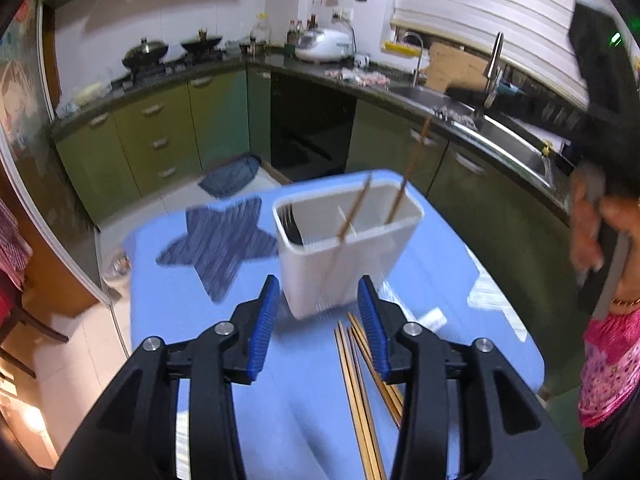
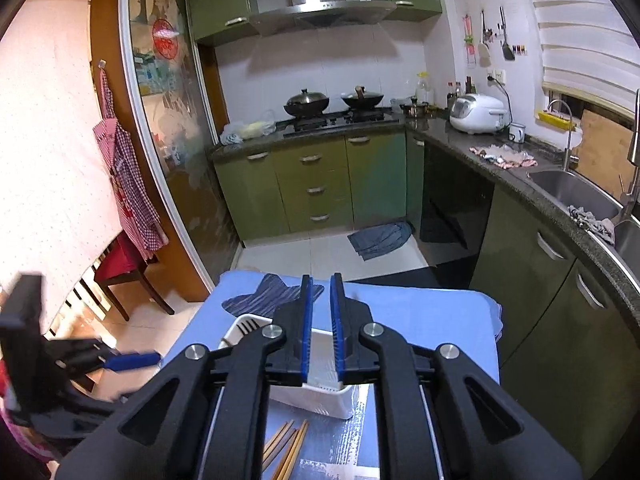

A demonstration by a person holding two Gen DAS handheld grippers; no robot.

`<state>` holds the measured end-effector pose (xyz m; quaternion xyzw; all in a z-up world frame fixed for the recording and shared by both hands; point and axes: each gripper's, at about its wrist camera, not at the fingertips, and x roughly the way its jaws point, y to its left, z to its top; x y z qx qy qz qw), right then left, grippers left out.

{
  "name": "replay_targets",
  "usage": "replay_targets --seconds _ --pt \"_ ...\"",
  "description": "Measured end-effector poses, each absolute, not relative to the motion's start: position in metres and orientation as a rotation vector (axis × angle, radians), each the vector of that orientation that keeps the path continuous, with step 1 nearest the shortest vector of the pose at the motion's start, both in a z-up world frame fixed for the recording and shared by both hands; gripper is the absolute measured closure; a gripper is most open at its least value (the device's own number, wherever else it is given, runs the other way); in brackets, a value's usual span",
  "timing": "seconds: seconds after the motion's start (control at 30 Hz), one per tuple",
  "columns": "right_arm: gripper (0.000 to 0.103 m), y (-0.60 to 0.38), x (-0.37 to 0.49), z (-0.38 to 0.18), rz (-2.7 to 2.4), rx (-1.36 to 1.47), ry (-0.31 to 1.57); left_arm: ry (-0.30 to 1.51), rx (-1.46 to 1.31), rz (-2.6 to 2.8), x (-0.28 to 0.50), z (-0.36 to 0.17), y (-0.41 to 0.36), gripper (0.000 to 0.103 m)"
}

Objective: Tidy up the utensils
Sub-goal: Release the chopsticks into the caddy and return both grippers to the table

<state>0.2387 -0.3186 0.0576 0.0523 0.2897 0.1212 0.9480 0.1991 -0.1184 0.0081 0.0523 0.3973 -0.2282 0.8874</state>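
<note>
Left gripper (image 1: 318, 320) hangs open and empty over the blue table (image 1: 440, 248); right gripper (image 2: 321, 332) is nearly closed, holding nothing. Two chopsticks (image 1: 404, 184) stand in the white holder (image 1: 340, 272), more chopsticks (image 1: 356, 392) lie before it

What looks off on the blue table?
Two wooden chopsticks stand tilted in the white plastic utensil holder, while several loose wooden chopsticks lie on the blue table in front of it.
</note>
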Motion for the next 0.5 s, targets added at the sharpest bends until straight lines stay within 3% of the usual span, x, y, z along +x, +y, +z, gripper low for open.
replay_targets --seconds 0.2,0.5 --pt "0.087 -0.333 0.185 0.058 0.231 0.11 0.542 1.015 0.137 -0.484 0.195 -0.063 -0.133 0.063" --pt "0.087 -0.356 0.141 -0.031 0.203 0.163 0.673 1.205 0.18 -0.464 0.207 -0.136 -0.157 0.07"
